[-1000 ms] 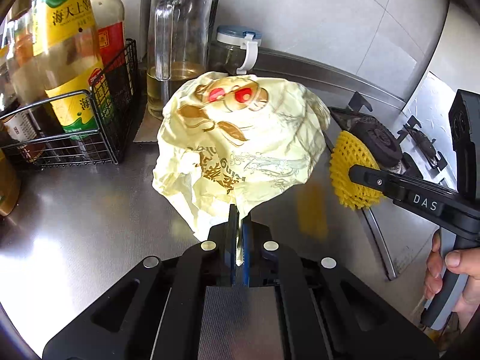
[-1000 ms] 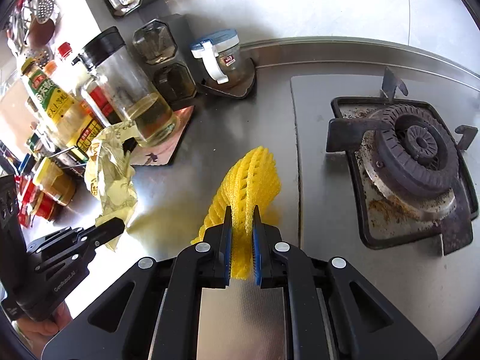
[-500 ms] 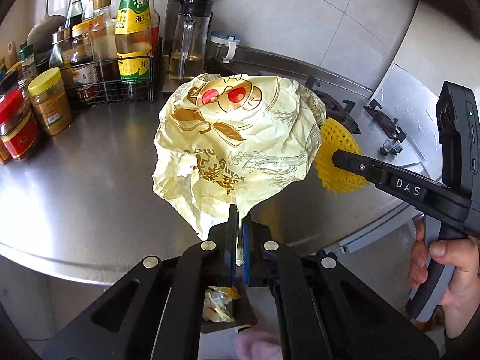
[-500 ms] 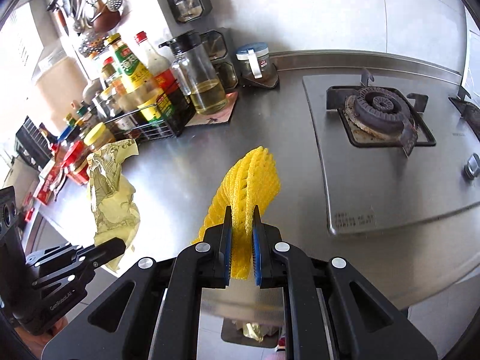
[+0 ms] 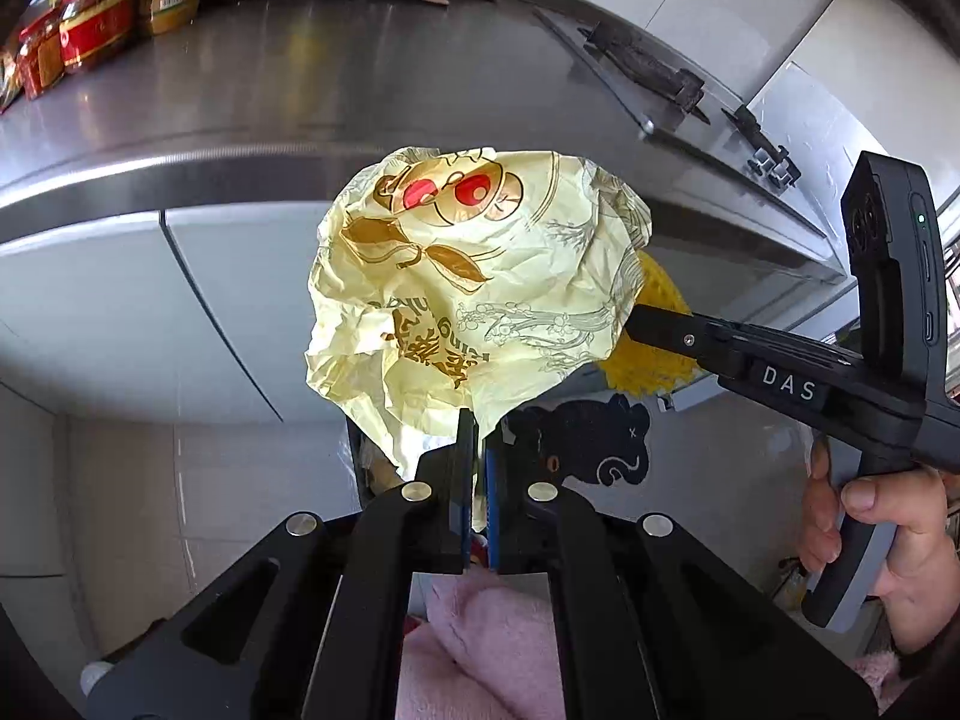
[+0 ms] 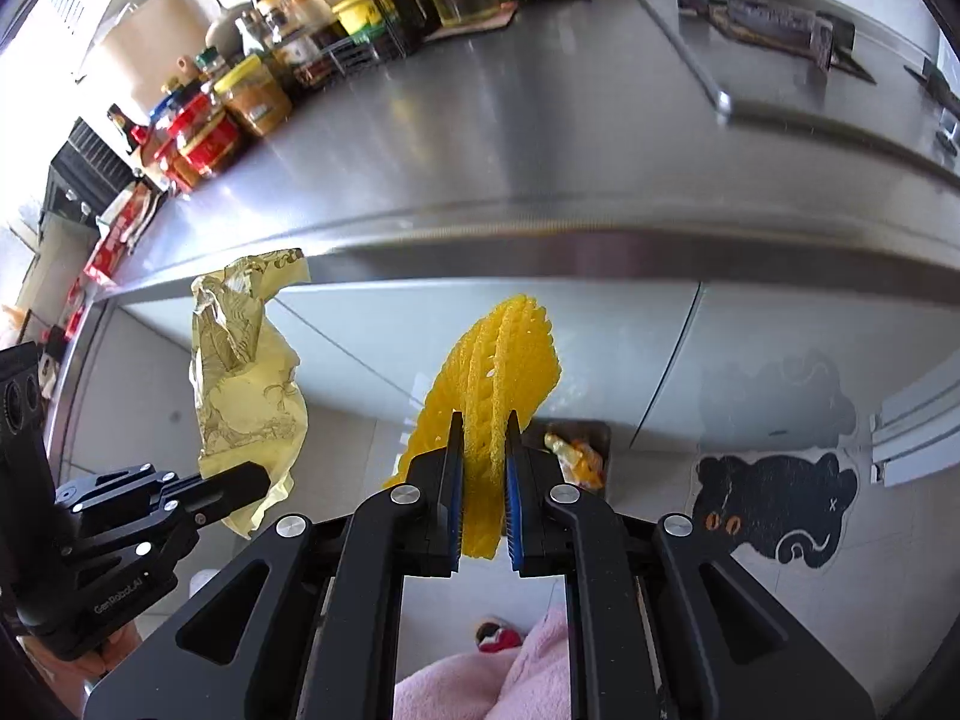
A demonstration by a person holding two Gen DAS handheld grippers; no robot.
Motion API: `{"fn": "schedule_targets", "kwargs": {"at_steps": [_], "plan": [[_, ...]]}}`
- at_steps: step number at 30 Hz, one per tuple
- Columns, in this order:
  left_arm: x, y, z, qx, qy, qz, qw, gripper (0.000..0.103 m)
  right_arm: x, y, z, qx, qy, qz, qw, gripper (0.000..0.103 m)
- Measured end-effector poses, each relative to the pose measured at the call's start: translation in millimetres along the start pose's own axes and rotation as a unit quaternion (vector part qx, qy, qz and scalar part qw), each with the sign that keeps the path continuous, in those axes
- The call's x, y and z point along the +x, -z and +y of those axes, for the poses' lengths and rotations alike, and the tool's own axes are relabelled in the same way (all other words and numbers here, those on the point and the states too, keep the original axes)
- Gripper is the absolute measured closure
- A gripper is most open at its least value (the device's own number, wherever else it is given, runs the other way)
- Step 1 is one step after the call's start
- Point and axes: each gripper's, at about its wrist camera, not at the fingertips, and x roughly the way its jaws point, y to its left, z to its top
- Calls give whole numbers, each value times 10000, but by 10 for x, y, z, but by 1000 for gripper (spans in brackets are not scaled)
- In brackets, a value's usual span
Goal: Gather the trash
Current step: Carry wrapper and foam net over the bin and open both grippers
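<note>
Left gripper [image 5: 477, 480] is clenched on the lower edge of a crumpled pale yellow wrapper [image 5: 474, 294], which stands up from the closed jaws with its printed red and brown pattern facing the camera. Right gripper [image 6: 485, 498] is clamped on a yellow foam net [image 6: 498, 384], the blue pads pressing the mesh from both sides while most of it fans upward beyond the fingertips. Both pieces of trash hang in the air in front of the steel bench [image 6: 540, 138], off its near edge and level with the pale cabinet doors [image 6: 372, 330] below it.

In the left wrist view the right gripper reaches in from the right, held by a hand [image 5: 870, 540], with the net partly hidden behind the wrapper. In the right wrist view the left gripper sits at the lower left, the wrapper rising from it, well apart from the net.

On the floor just beyond the net is a dark bin [image 6: 579, 450] with some scraps inside, and to its right lies a black animal-shaped mat [image 6: 774, 510]. Jars and bottles [image 6: 252, 96] crowd the far left of the bench, and a stove burner [image 6: 768, 18] sits at its far right. Pink cloth [image 6: 480, 684] shows at the near bottom edge.
</note>
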Motion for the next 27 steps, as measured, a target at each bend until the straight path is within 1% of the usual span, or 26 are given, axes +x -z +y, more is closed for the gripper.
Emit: {"fn": "schedule_targets", "kwargs": {"at_steps": [4, 10, 14, 18, 21, 23, 26, 27], "plan": [[391, 200, 127, -181, -4, 338, 9993, 101, 423, 128, -94, 30, 88, 337, 9994, 91], [1137, 386, 344, -390, -62, 783, 9961, 101, 1142, 267, -347, 92, 257, 777, 9966, 91], [1620, 453, 487, -507, -120, 1026, 9934, 101, 1563, 330, -562, 407, 122, 1065, 9934, 91], [2026, 502, 588, -577, -156, 1169, 9913, 101, 1943, 386, -708, 522, 143, 1278, 9903, 90], [2271, 556, 654, -619, -198, 1273, 9897, 101, 2185, 451, -803, 700, 165, 1390, 9877, 90], [2391, 579, 669, -646, -202, 1324, 9889, 101, 2304, 494, -836, 812, 150, 1446, 9860, 88], [2498, 566, 699, -663, -199, 1422, 9874, 99, 2403, 506, -877, 868, 205, 1509, 9845, 87], [2516, 559, 690, -640, -205, 1442, 9873, 98, 2412, 509, -887, 864, 235, 1513, 9844, 85]]}}
